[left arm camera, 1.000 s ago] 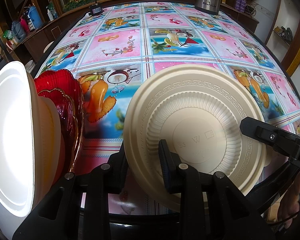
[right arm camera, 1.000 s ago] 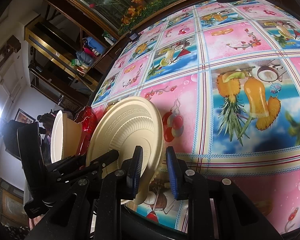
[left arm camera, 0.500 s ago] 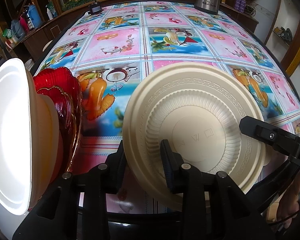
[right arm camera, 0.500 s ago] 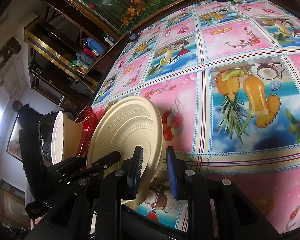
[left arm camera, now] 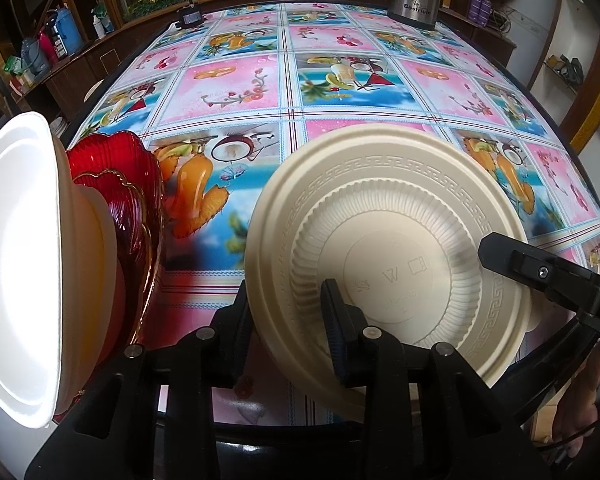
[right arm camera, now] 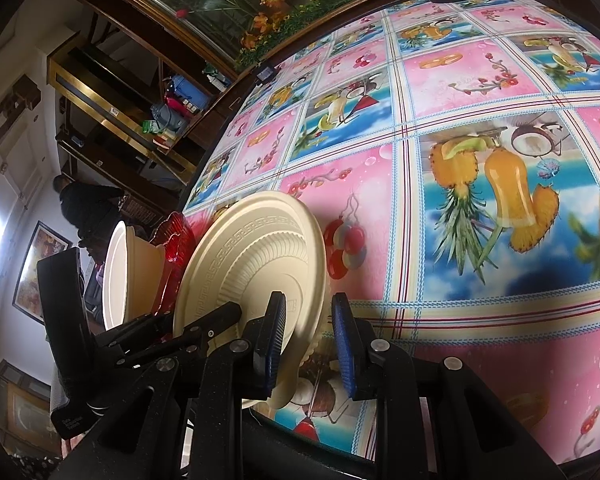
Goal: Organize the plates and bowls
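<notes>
I see the cream plate (left arm camera: 388, 248) standing on edge over the near part of the fruit-patterned tablecloth (left arm camera: 340, 92), underside toward the left camera. My left gripper (left arm camera: 288, 320) straddles its lower rim; its jaws have just been opening a little, and I cannot tell whether the pads still press. My right gripper (right arm camera: 306, 344) has the plate's edge between narrowly parted jaws; contact is unclear. A white bowl (left arm camera: 16, 264) and red glass dish (left arm camera: 128, 184) stand upright at left.
</notes>
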### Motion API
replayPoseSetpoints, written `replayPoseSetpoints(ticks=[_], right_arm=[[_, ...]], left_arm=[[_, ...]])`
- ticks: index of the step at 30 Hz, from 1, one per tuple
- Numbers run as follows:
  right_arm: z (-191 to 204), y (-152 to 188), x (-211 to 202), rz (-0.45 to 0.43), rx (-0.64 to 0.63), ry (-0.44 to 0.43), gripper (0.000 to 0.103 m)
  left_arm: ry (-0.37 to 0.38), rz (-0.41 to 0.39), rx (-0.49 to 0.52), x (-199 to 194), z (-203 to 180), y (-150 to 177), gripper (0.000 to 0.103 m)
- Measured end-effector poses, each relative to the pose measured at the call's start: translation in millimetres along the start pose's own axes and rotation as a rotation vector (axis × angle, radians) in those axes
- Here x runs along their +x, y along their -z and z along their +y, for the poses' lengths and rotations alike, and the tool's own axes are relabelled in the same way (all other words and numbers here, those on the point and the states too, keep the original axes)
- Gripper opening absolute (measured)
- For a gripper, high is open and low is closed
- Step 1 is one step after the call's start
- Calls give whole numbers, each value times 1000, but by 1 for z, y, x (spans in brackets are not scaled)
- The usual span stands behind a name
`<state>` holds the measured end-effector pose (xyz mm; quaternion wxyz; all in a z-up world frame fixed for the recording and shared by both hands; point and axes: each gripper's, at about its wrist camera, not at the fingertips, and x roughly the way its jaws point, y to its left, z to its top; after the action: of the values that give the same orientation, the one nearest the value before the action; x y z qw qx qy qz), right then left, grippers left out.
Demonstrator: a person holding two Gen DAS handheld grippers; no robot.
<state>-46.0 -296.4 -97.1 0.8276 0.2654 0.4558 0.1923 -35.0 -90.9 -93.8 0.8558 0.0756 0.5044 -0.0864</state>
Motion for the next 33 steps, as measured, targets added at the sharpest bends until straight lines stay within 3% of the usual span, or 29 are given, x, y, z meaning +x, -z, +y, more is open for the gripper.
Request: replayPoseSetpoints(ticks=[33], right_arm=[[-5, -2, -3, 2, 38, 12, 28]], left_arm=[[34, -13, 56, 1, -8, -1, 30]])
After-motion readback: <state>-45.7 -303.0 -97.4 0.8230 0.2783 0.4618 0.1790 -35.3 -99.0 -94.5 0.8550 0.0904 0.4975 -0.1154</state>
